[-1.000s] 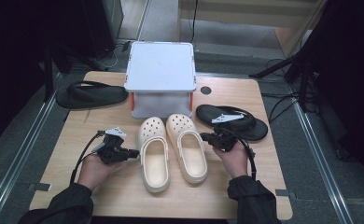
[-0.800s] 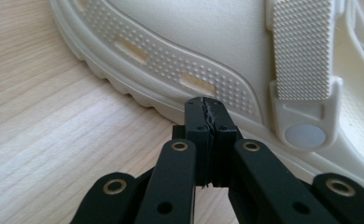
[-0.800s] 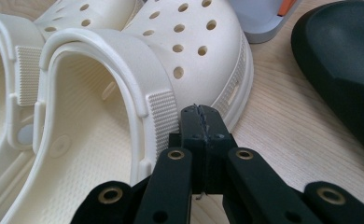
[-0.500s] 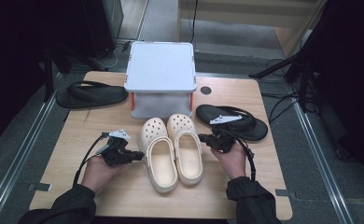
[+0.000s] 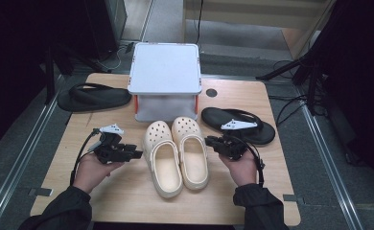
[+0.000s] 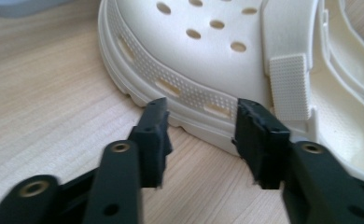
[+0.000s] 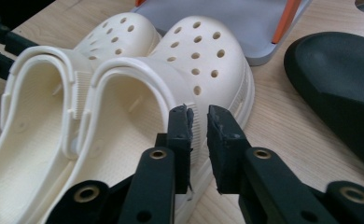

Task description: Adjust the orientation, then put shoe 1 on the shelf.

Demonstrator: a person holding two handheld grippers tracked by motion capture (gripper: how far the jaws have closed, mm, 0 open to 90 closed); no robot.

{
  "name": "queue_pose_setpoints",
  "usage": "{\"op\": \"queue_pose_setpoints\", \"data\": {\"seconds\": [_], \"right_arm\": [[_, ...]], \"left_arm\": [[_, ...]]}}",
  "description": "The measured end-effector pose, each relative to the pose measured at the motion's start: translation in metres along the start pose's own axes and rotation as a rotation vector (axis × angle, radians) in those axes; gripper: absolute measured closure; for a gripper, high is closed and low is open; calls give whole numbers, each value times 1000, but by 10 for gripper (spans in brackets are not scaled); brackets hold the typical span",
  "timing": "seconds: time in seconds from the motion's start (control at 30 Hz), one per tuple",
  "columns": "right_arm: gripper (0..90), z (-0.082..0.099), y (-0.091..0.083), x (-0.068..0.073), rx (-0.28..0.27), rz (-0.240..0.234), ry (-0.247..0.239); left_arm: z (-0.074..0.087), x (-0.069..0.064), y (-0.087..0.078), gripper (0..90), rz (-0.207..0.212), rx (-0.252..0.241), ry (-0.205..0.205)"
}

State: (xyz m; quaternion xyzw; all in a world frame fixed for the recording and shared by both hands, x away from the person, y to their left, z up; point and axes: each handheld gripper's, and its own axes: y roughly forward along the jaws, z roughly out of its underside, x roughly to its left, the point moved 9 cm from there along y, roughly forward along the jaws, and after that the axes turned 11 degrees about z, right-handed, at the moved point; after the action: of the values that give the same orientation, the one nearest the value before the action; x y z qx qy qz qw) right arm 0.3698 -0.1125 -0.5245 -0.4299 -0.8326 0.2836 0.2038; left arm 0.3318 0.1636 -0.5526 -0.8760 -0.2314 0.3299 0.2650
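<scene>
Two cream clogs, the left clog [image 5: 162, 158] and the right clog [image 5: 191, 151], are set side by side, touching, at the middle of the table [image 5: 127, 201], just in front of a grey box [image 5: 165, 72]. Their long axes run front to back: the perforated toes are pointed toward the box, the open heels toward the person. A black sandal [image 5: 238, 125] lies to their right, another sandal [image 5: 94, 97] well apart at the far left.

The clogs are judged to be light moulded foam: springy rather than stiff, matte and not slippery, not fragile. The thin collar wall around the foot opening is the best place to be pinched; the rounded, thick sole edge offers less purchase.

The left gripper [image 6: 201, 123] is held just beside the left clog's outer side; its jaws have just been opening and stand wide, nothing pressed between them, the sole edge seen beyond the tips. The right gripper [image 7: 198, 122] has its jaws narrowly parted, having just been opening too, astride the right clog's collar wall; the pads seem no longer pressed on it, so the clog is judged released.
</scene>
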Motion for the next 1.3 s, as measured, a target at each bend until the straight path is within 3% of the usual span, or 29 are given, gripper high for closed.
{"op": "queue_pose_setpoints", "data": {"seconds": [0.1,0.33,0.57,0.63,0.8,1.03,1.3], "right_arm": [[766,-1,-5,7,-10,-11,0],[723,1,-15,29,-25,-34,-31],[703,10,-13,47,-24,-54,-52],[695,11,-12,51,-17,-62,-46],[683,11,-12,56,-23,-65,-57],[666,15,-8,63,-17,-81,-59],[631,14,-4,71,-16,-87,-56]], "left_arm": [[-3,1,-5,418,-3,-12,-14],[-17,2,-18,398,4,-43,-5],[-22,1,-26,392,-7,-52,12],[-25,0,-30,433,-25,-50,20],[-37,-2,-38,696,-22,-72,49],[-54,7,-44,839,-16,-63,34],[-83,16,-54,892,-17,-63,32]]}}
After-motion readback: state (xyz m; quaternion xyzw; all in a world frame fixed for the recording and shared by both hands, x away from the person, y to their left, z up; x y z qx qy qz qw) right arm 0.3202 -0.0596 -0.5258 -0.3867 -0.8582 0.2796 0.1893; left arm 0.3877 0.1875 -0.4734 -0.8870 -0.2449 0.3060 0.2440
